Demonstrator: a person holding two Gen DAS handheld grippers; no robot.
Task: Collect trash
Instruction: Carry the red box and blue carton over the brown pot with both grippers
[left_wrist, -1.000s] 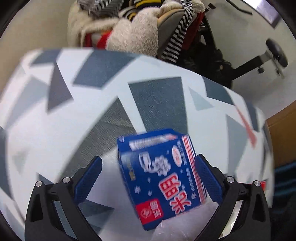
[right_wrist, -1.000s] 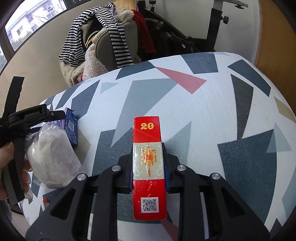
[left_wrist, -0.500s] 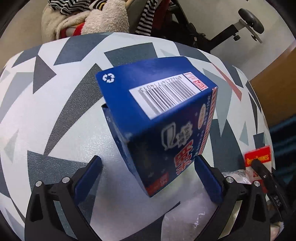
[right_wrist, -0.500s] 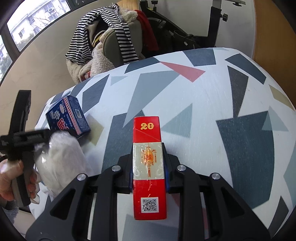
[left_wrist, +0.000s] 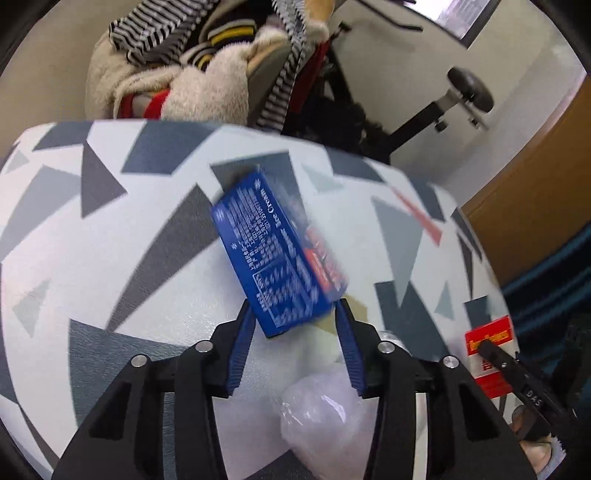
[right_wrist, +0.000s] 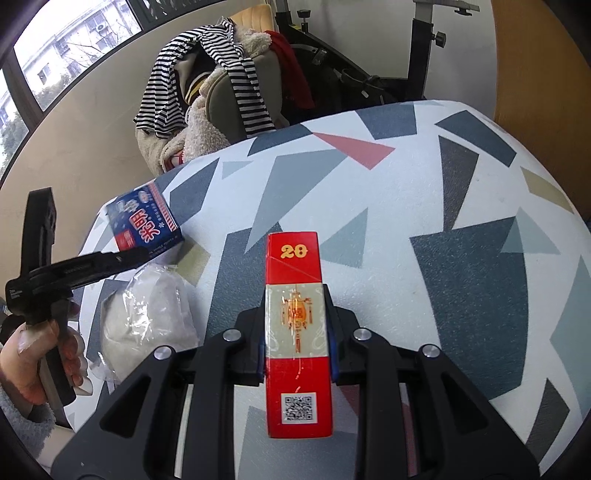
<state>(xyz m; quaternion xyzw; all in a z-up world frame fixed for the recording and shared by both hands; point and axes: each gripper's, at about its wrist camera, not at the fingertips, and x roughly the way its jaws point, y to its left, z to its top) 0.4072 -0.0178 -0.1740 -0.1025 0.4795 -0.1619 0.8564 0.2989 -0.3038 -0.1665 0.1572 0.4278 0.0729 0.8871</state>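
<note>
Right gripper (right_wrist: 297, 343) clamps glossy red carton (right_wrist: 297, 332) (gold lantern print).

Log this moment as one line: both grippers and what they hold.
left gripper: closed on blue box corner, blurred | right gripper: clamped on red box | plastic bag: on table

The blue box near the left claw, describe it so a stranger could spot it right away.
Look at the table with the grey and blue triangle pattern, then its left edge. There, just beyond a clear plastic bag, is the blue box, at the tips of the left claw. Unlike the red box, it is blue with red-and-white characters.
</note>
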